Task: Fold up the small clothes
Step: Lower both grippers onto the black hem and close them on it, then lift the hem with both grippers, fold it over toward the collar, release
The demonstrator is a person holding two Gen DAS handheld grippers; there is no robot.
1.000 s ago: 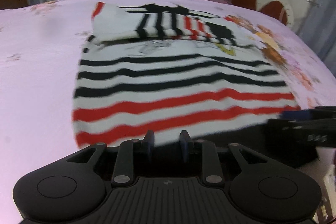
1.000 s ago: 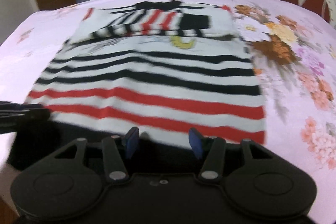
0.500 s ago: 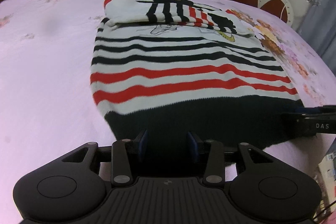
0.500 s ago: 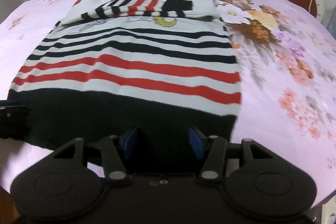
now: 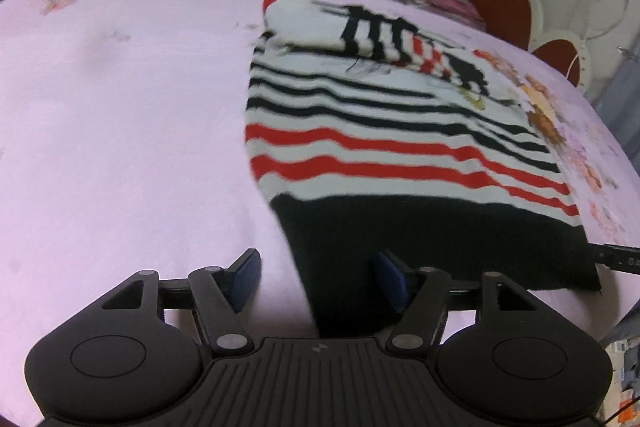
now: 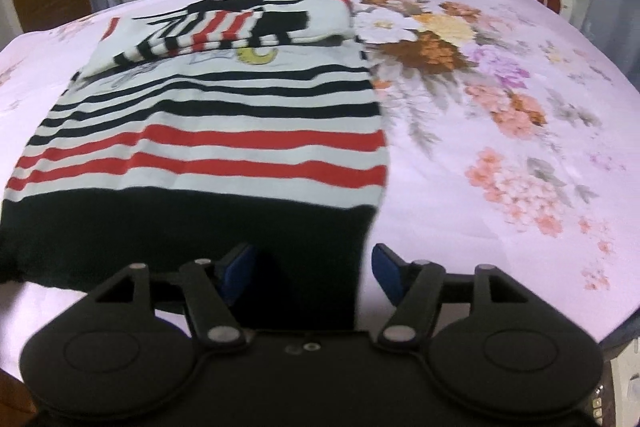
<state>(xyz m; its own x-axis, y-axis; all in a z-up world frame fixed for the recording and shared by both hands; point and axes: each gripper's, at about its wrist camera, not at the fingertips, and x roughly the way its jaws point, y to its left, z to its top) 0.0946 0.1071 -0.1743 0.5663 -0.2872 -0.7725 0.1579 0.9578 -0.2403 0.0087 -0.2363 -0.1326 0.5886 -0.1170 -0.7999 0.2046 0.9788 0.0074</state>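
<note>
I am holding my left gripper [image 5: 316, 277] and right gripper [image 6: 310, 271] spread wide at the black hem corners of the striped sweater [image 6: 216, 147], lying flat on the floral bedsheet [image 6: 500, 131].

Both wrist cams low, close, fwd over shared striped sweater [image 5: 400, 147], bed [image 6: 500, 107].

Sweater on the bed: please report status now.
Left gripper open at the sweater hem's left corner. Right gripper open at the right corner. Sleeves folded across the top. Nothing in the way.
</note>
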